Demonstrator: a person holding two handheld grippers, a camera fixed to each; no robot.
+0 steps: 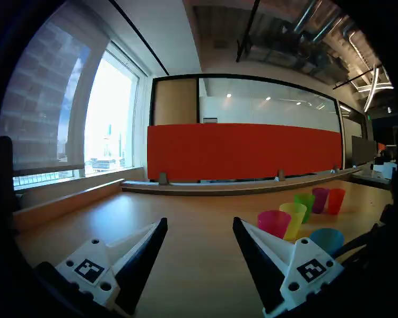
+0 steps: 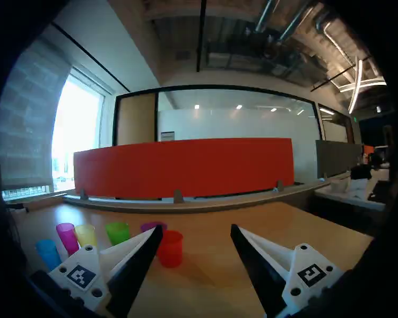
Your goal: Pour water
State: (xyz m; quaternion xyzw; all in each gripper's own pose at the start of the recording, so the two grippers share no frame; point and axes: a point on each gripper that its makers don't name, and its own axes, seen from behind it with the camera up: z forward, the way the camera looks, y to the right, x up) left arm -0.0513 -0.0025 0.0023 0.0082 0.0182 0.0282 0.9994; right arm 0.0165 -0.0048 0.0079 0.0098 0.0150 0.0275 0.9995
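The only print to be seen is a square black-and-white coded tag on each white finger, two in the left gripper view and two in the right gripper view; they carry a pattern, not letters. There are six plastic cups, one of each colour, all upright on the wooden table. In the left gripper view they cluster from 3 to 4 o'clock: the pink cup and the yellow cup overlap, and the green cup stands behind them. The purple cup and the red cup are farther off, and the blue cup is nearest, partly behind a finger. Whether any holds water cannot be told. The left gripper has its jaws wide, with bare table between them. The right gripper is likewise spread wide and grips nothing. In its view the red cup stands just beside the finger at 7 o'clock. One long red partition runs across at 12 o'clock.
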